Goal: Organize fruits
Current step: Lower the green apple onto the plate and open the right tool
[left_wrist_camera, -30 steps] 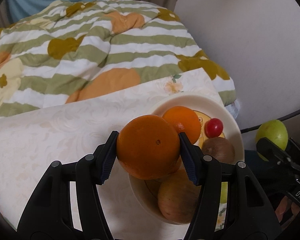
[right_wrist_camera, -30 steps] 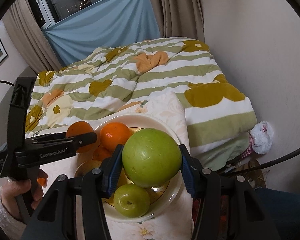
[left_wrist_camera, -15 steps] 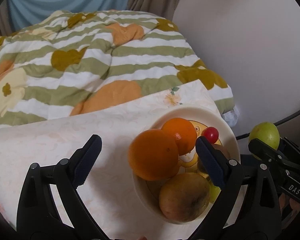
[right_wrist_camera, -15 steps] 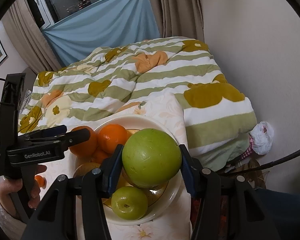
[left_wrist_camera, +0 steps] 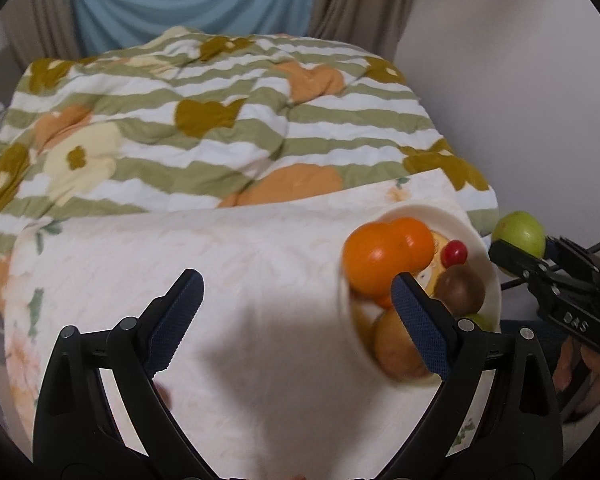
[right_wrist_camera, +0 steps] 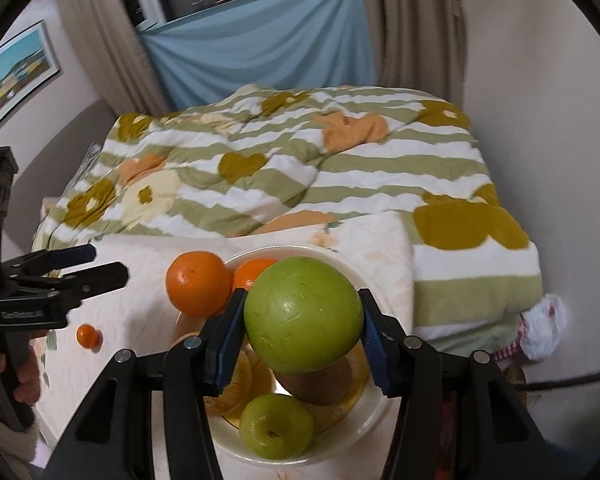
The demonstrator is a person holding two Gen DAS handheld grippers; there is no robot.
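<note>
Left wrist view is motion-blurred. The near edge of the cream bowl (left_wrist_camera: 482, 252) smears into the white floral tablecloth (left_wrist_camera: 228, 272), so where the rim ends cannot be told there. Two oranges read as one fused blob in that view; the right wrist view separates them: the big orange (right_wrist_camera: 198, 284) sits at the bowl's left rim, but whether it is inside or just outside cannot be told, and the second orange (right_wrist_camera: 254, 274) is inside, mostly hidden behind the large green apple (right_wrist_camera: 302, 314). The right pad of the left gripper (left_wrist_camera: 296, 322) covers part of a brownish round fruit (left_wrist_camera: 396, 350) at the bowl's near side; its kind is unclear. A kiwi (left_wrist_camera: 460, 290) and a cherry tomato (left_wrist_camera: 454, 252) lie toward the bowl's right side. In the right wrist view the kiwi is half hidden under the held apple.

Left gripper: jaws spread wide, nothing between them, hanging over bare tablecloth left of the bowl. The holding hand is cut off at the frame edge in the right wrist view.

Right gripper (right_wrist_camera: 302, 334): pads pinching the large green apple on both sides, held above the bowl. A small green apple (right_wrist_camera: 276, 432) rests inside the bowl at its near edge. A small orange fruit (right_wrist_camera: 87, 335) sits alone on the tablecloth, well left of the bowl. A striped quilt (right_wrist_camera: 300, 168) lies beyond the bowl.
</note>
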